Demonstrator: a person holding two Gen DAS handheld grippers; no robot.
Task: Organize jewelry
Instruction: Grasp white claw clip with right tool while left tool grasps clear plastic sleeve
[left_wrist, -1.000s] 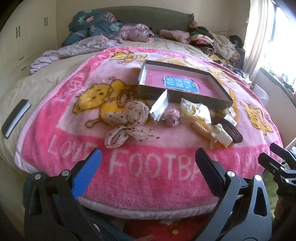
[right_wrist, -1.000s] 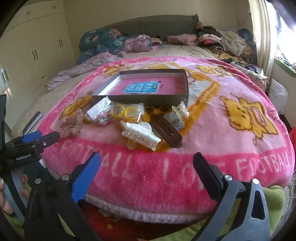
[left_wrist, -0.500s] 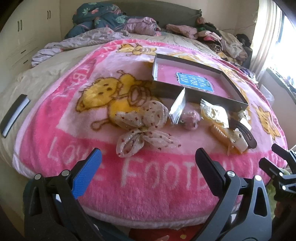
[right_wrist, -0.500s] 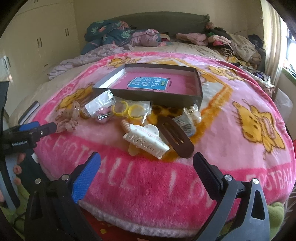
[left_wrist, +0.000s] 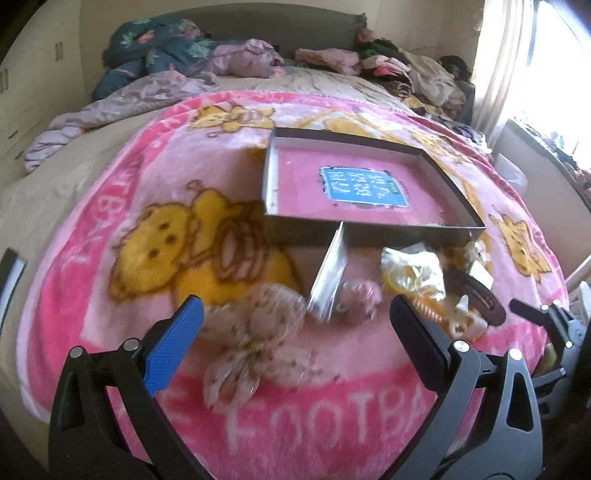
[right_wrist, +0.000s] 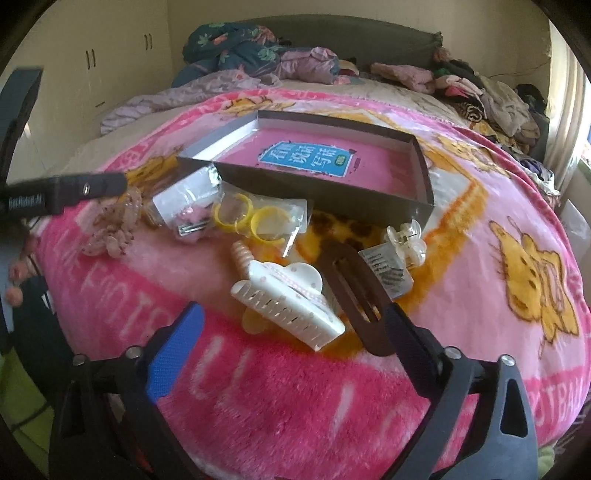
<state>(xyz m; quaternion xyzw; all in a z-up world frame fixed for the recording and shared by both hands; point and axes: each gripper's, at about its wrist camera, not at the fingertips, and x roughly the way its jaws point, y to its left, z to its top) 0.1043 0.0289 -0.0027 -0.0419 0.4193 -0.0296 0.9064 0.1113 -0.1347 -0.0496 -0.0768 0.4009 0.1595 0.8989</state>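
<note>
A shallow dark box (left_wrist: 369, 229) (right_wrist: 325, 199) with a pink floor lies open on the pink blanket. In front of it lie hair accessories: a sheer dotted bow (left_wrist: 255, 339) (right_wrist: 110, 225), a clear bag with a pink clip (left_wrist: 328, 280) (right_wrist: 188, 210), a bag of yellow rings (left_wrist: 410, 273) (right_wrist: 255, 218), a white claw clip (right_wrist: 288, 306), a brown barrette (right_wrist: 358, 295), a clear claw clip (right_wrist: 406, 236). My left gripper (left_wrist: 295, 332) is open just above the bow. My right gripper (right_wrist: 291, 339) is open, close over the white claw clip.
The pink blanket (left_wrist: 129, 206) covers the near part of a bed. Crumpled bedding and clothes (left_wrist: 177, 59) are piled at the headboard. A wardrobe (right_wrist: 110, 62) stands on the left, a window (left_wrist: 554, 55) on the right.
Both grippers have moved forward and down toward the accessories: the left one toward the bow, the right one toward the white claw clip. Both stayed open. Nothing on the blanket has moved.
</note>
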